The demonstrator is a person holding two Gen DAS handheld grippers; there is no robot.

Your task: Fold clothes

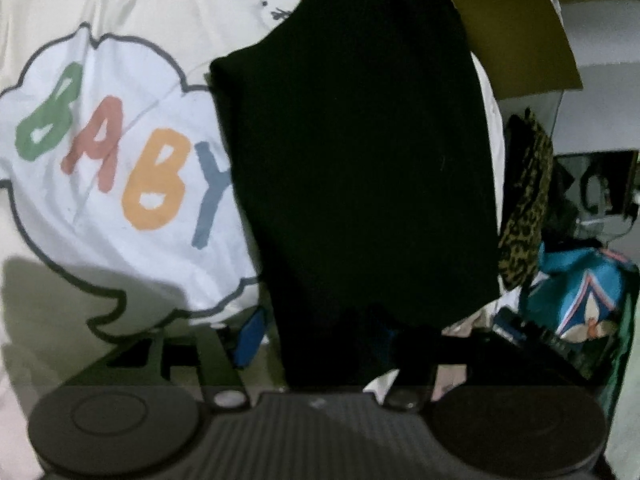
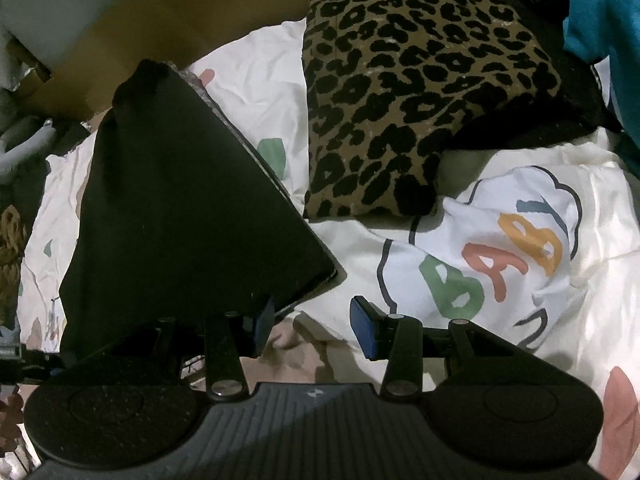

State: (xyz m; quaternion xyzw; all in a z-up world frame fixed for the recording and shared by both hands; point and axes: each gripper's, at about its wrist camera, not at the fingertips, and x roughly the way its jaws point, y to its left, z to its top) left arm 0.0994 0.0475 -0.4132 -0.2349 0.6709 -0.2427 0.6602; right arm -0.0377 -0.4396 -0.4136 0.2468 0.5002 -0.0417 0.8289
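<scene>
A black garment (image 1: 360, 160) fills the middle of the left wrist view and hangs down between the fingers of my left gripper (image 1: 332, 340). Its jaws stand wide apart: the blue left pad (image 1: 250, 336) shows beside the cloth, and the cloth covers the right pad. In the right wrist view the same black garment (image 2: 180, 208) rises to a peak at the left, with its lower edge lying over the left pad (image 2: 266, 318). My right gripper (image 2: 314, 328) is open above the sheet with nothing between its pads.
A cream bedsheet with a "BABY" cloud print (image 1: 120, 160) (image 2: 500, 248) lies underneath. A leopard-print cloth (image 2: 400, 80) (image 1: 524, 200) sits behind, next to a teal garment (image 2: 600, 8) (image 1: 576, 292). Brown cardboard (image 2: 180, 12) (image 1: 508, 20) borders the far side.
</scene>
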